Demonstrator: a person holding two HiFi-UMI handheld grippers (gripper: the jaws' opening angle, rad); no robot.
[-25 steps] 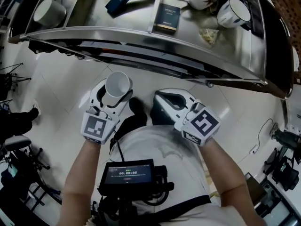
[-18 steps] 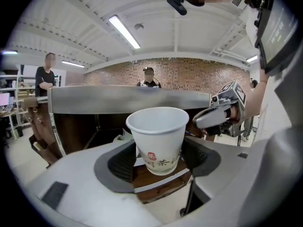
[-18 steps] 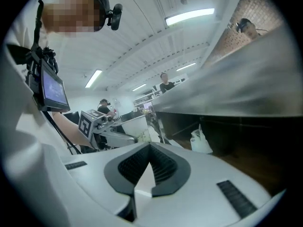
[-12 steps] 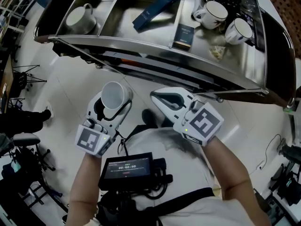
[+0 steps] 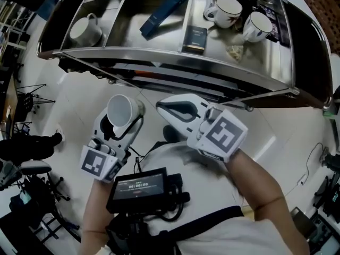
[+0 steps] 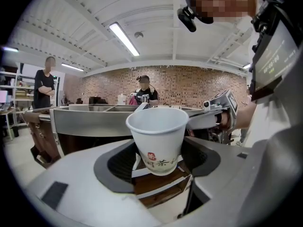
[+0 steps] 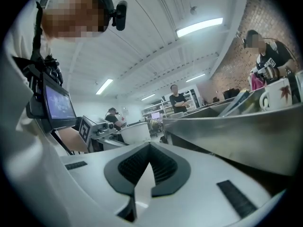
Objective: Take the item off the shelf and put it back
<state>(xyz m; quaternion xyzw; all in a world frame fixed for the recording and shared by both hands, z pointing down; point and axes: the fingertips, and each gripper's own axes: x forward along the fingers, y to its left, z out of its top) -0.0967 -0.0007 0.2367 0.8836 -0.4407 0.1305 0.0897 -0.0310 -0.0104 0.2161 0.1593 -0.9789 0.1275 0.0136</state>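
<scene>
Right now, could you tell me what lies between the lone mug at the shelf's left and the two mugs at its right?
In the head view, a long blue box and a small dark box lie between them.

From above, your left claw (image 5: 121, 120) hides the paper cup's (image 5: 120, 107) lower wall; only the rim and inside show. Ahead of the claw on the shelf (image 5: 159, 57), the dark box's (image 5: 194, 38) print is too small to read.
</scene>
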